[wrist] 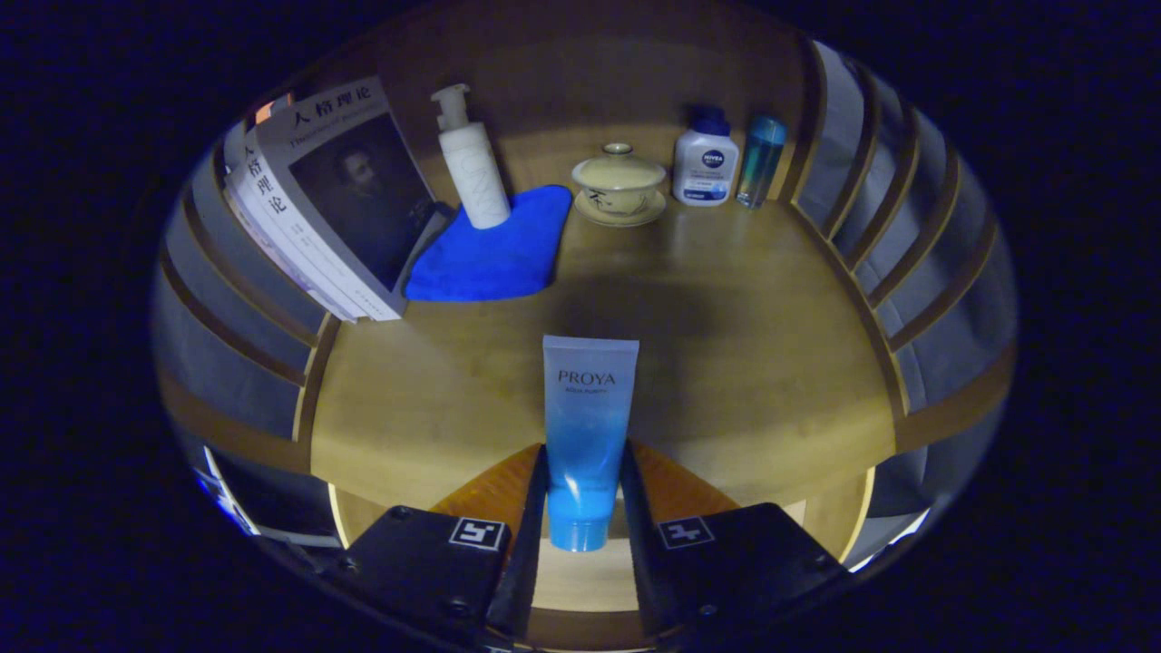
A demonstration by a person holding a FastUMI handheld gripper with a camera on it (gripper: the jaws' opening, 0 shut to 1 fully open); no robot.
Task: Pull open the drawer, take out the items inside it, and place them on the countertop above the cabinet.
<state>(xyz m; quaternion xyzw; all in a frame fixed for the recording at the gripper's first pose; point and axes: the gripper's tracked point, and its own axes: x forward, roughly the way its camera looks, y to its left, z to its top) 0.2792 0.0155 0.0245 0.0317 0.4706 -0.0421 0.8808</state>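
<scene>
A blue squeeze tube [586,426] with a bright blue cap stands upright between my two fingers, cap downward. My gripper [583,494] is shut on the tube, both fingers pressing its lower body. The tube hangs over the front part of the wooden countertop [753,363], and I cannot tell whether its cap touches the wood. The drawer is out of sight below.
At the back left lean several books [336,199]. A white pump bottle [472,159] stands on a blue cloth [494,249]. Further right sit a lidded tea bowl [619,186], a white lotion bottle [705,163] and a teal bottle [760,159]. Slatted side walls [907,218] flank the counter.
</scene>
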